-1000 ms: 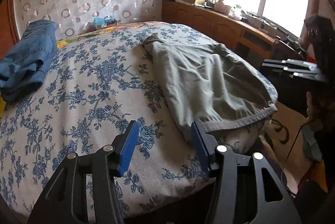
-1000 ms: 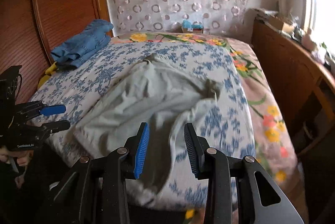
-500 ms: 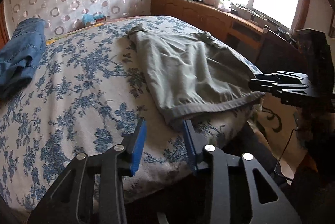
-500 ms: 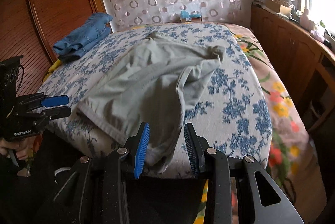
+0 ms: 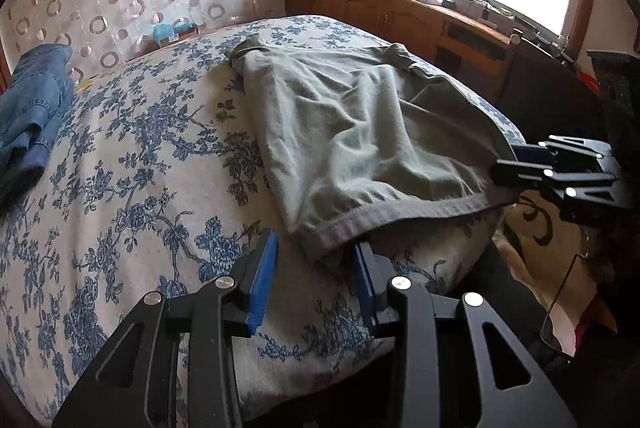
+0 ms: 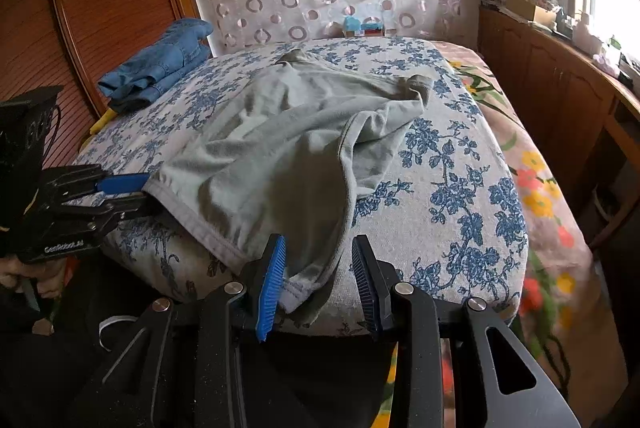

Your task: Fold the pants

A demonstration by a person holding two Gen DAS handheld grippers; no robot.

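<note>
Straddling rumpled grey-green pants' [image 5: 352, 135] hemmed waistband corners, both ribbed-padded claws [image 5: 316, 278] [image 6: 318, 282] apart

Left gripper [image 5: 316, 268] and right gripper [image 6: 319, 274] both gape, jaws apart

Grey-green pants [image 5: 360, 131] on a blue-flowered white bedspread [image 5: 132, 163].

Soft matt grey-green cloth pants [image 6: 280, 147], a woven floral bedspread [image 6: 452, 187], faded denim jeans [image 6: 160, 67], a glossy reddish wood headboard [image 6: 108, 7].
</note>
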